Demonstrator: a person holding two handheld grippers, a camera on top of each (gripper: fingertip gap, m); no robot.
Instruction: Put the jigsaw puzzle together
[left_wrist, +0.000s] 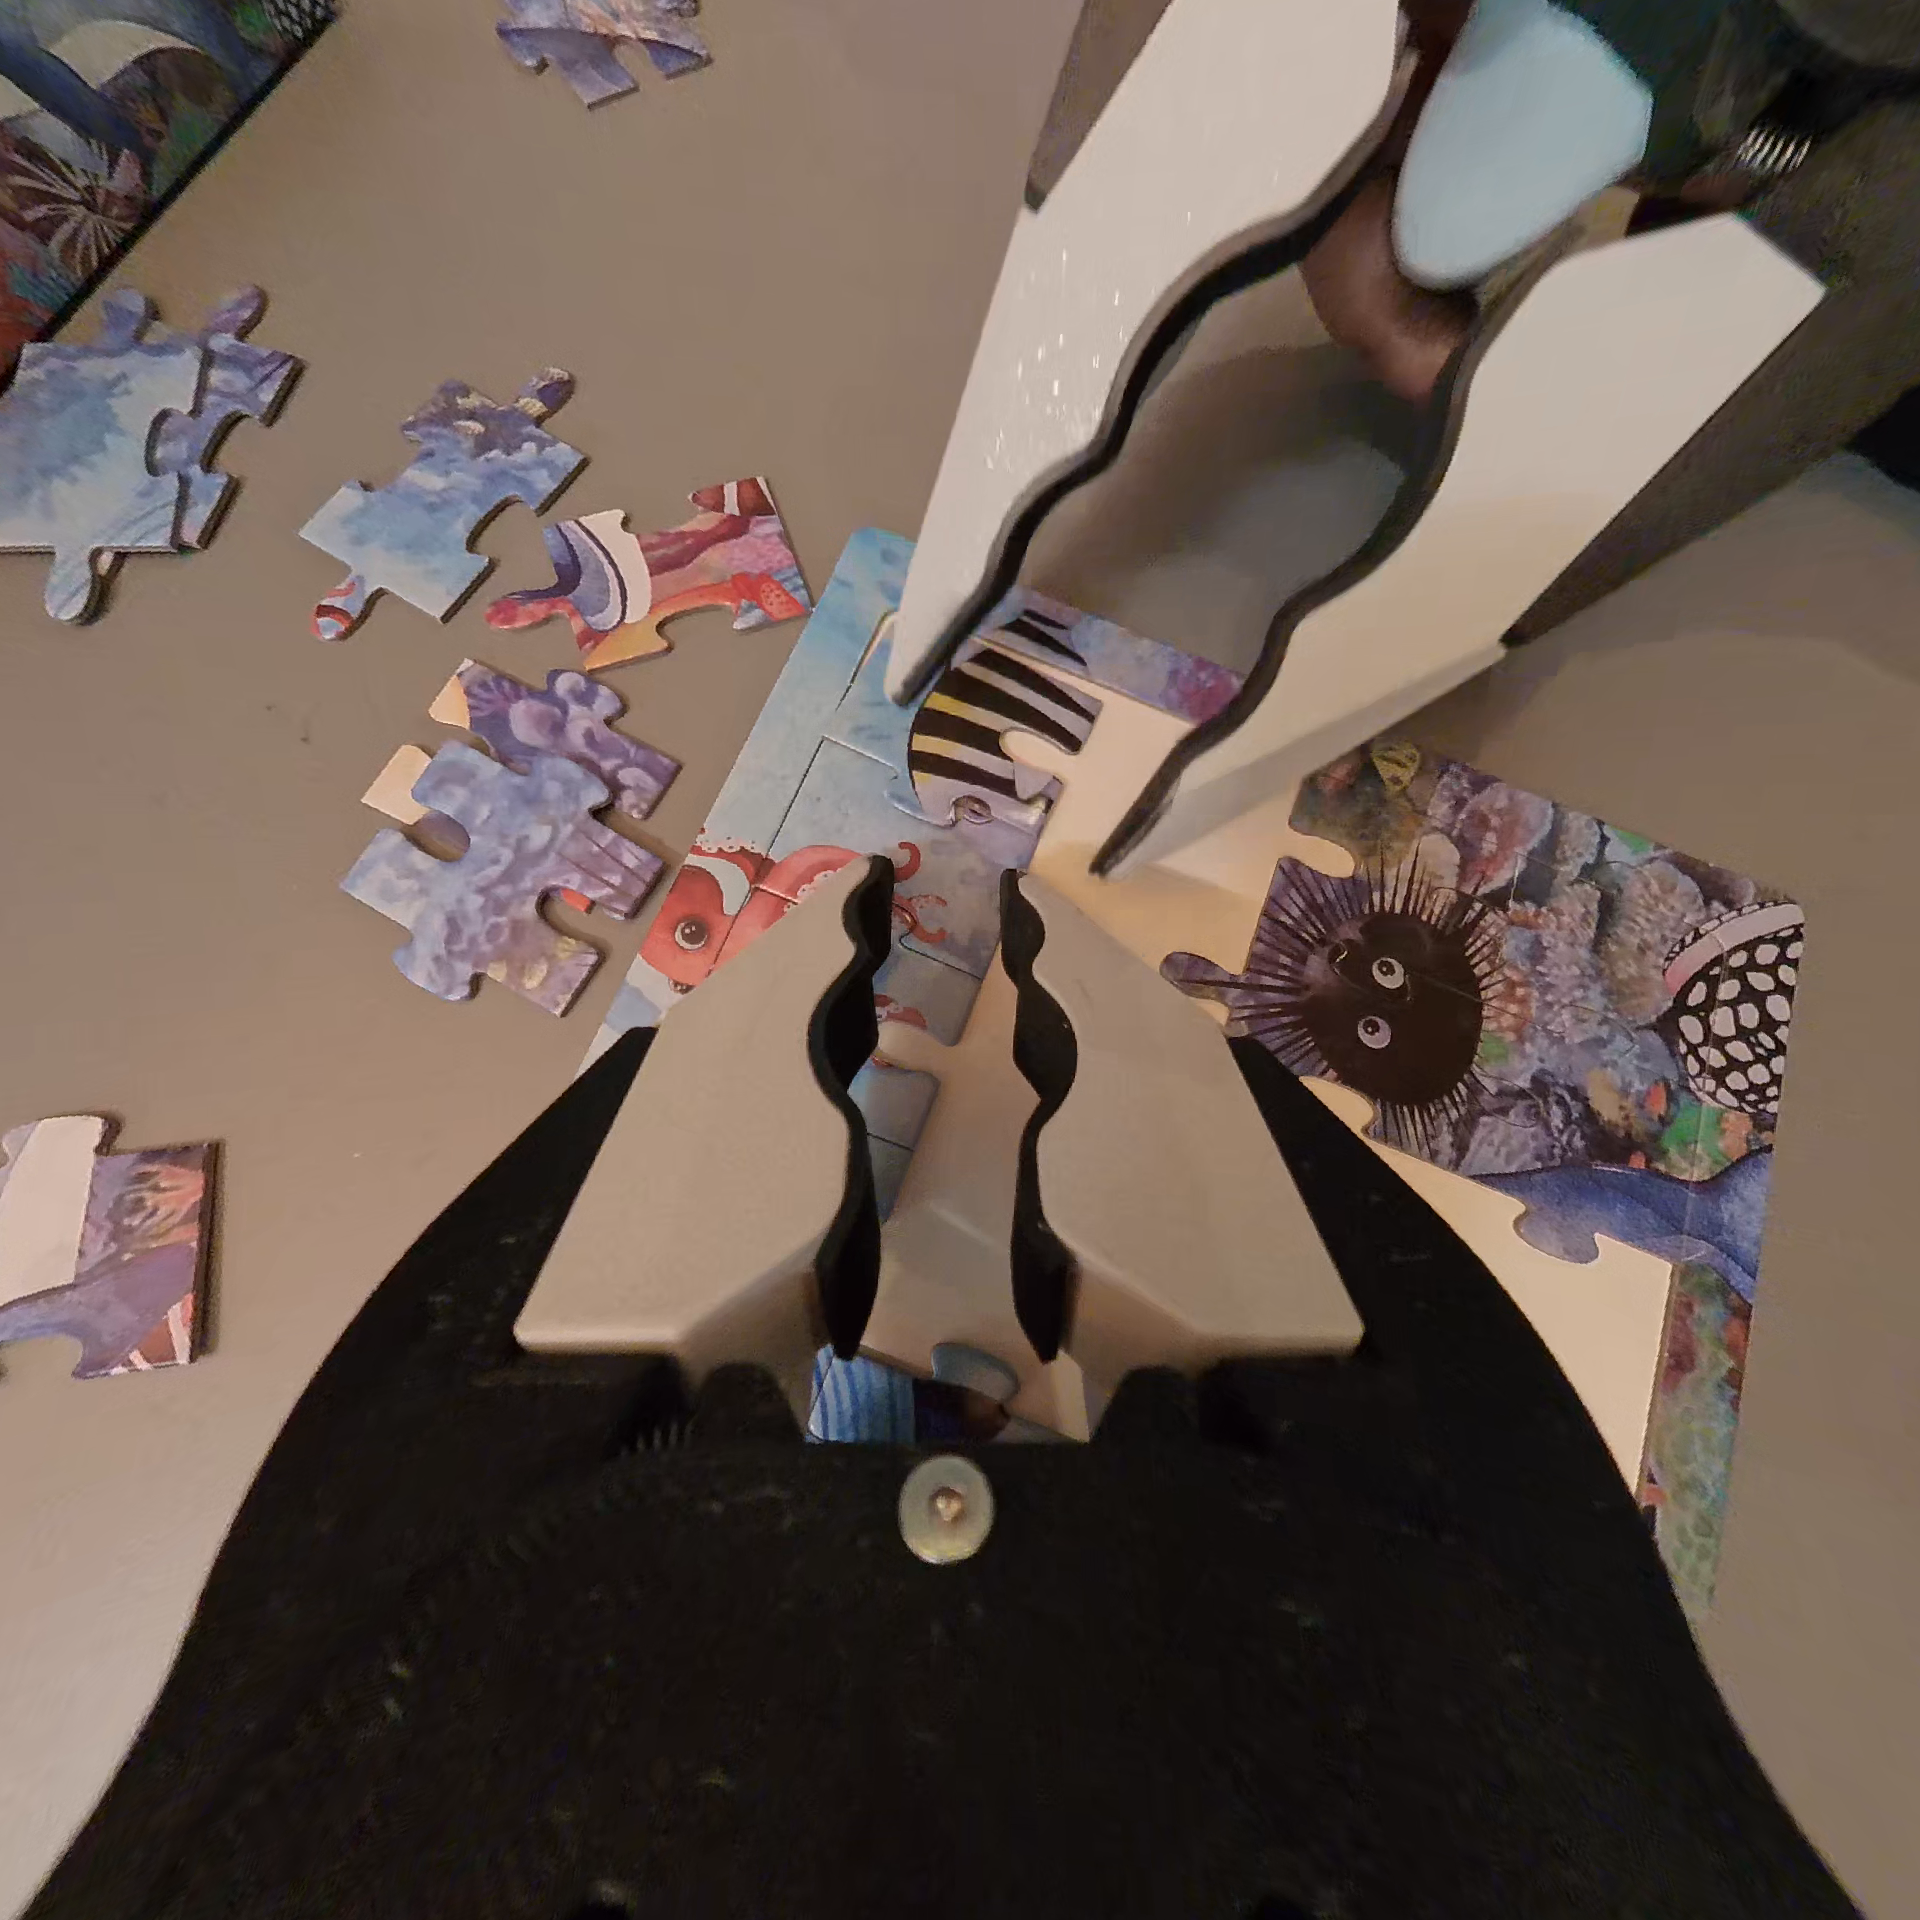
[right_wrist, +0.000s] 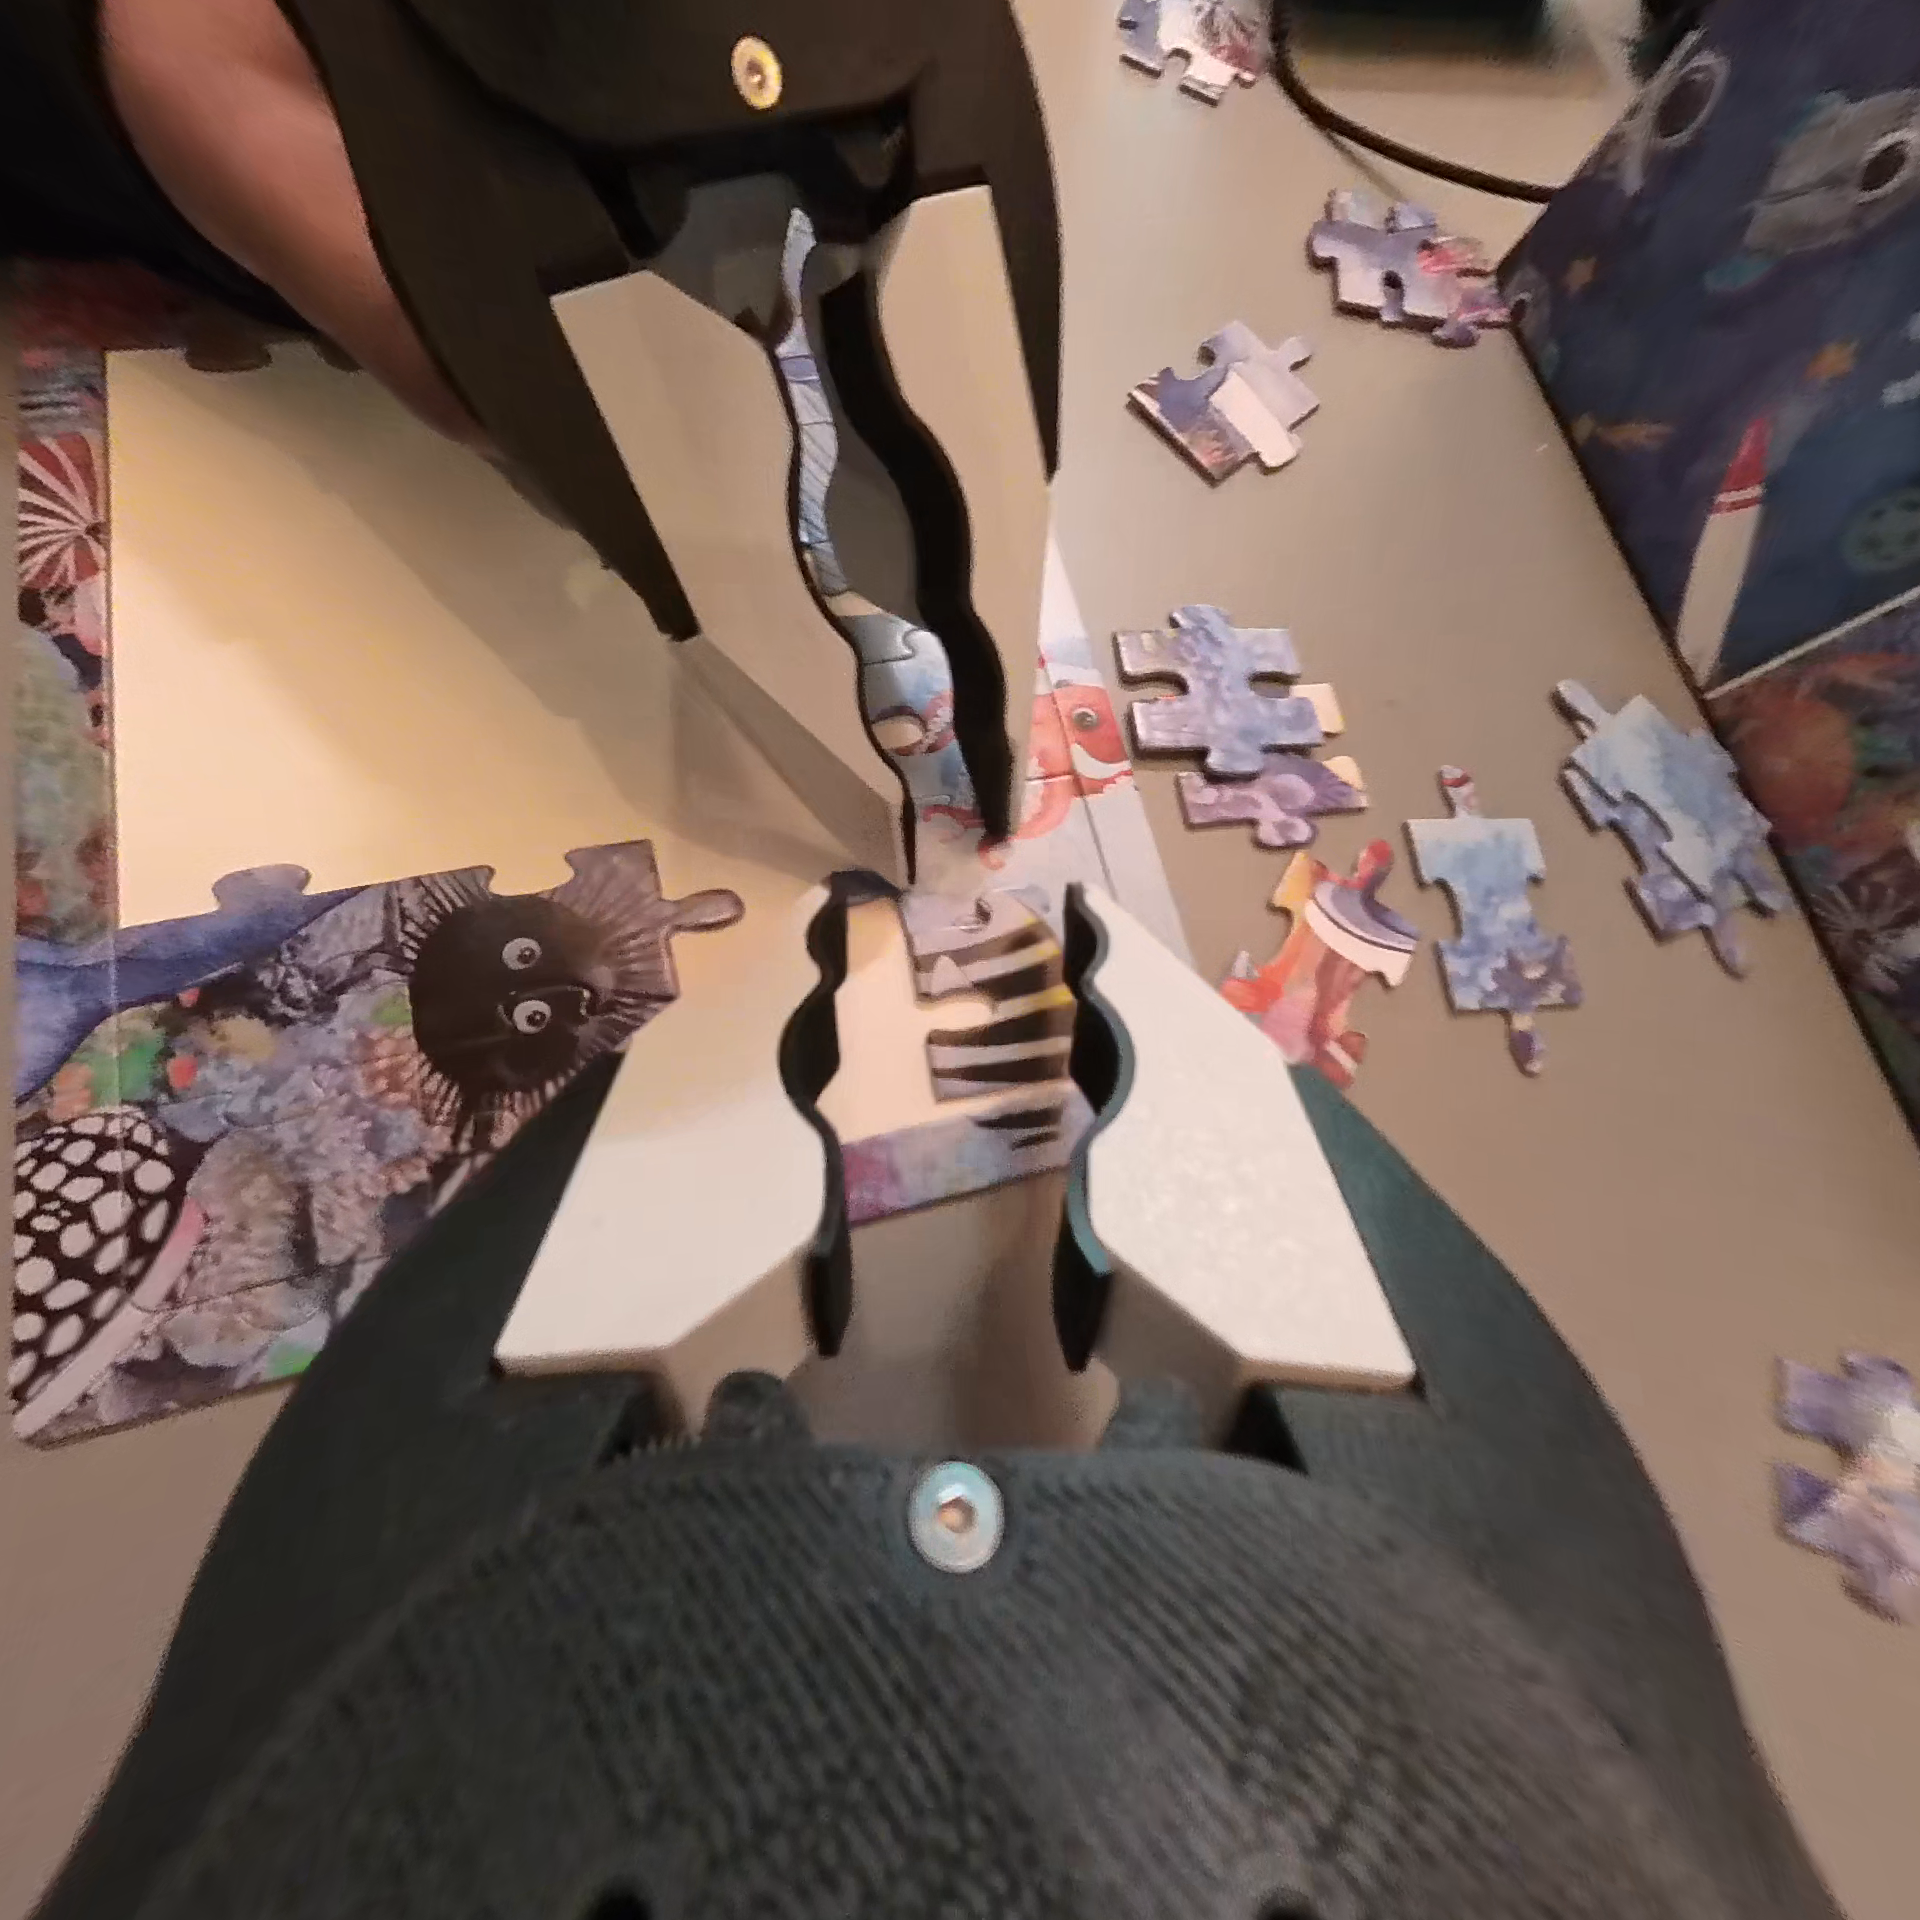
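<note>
Jigsaw puzzle (left_wrist: 1538, 997) lies part-built on its pale backing board (right_wrist: 343, 623) on the grey table (left_wrist: 675, 260), straight under both my grippers. Nearest to me, the left gripper (left_wrist: 940, 873) hangs over the strip with the orange octopus (left_wrist: 800, 883); its jaws stand a little apart with nothing between them. Just past it, the right gripper (right_wrist: 961, 899) points down from the opposite side, jaws apart, straddling the black-and-yellow striped fish piece (left_wrist: 997, 717) without closing on it; whether the tips touch the piece I cannot tell. To my right sits the finished corner with the black spiky sea urchin (left_wrist: 1382, 997) and a spotted fish (left_wrist: 1745, 1008). Farther left, loose pieces are scattered on the table: a purple coral pair (left_wrist: 520, 842), a pink-and-orange one (left_wrist: 665, 571), and pale blue ones (left_wrist: 447, 499). Farthest off, at the table's edge, I see the printed puzzle box (right_wrist: 1714, 312).
</note>
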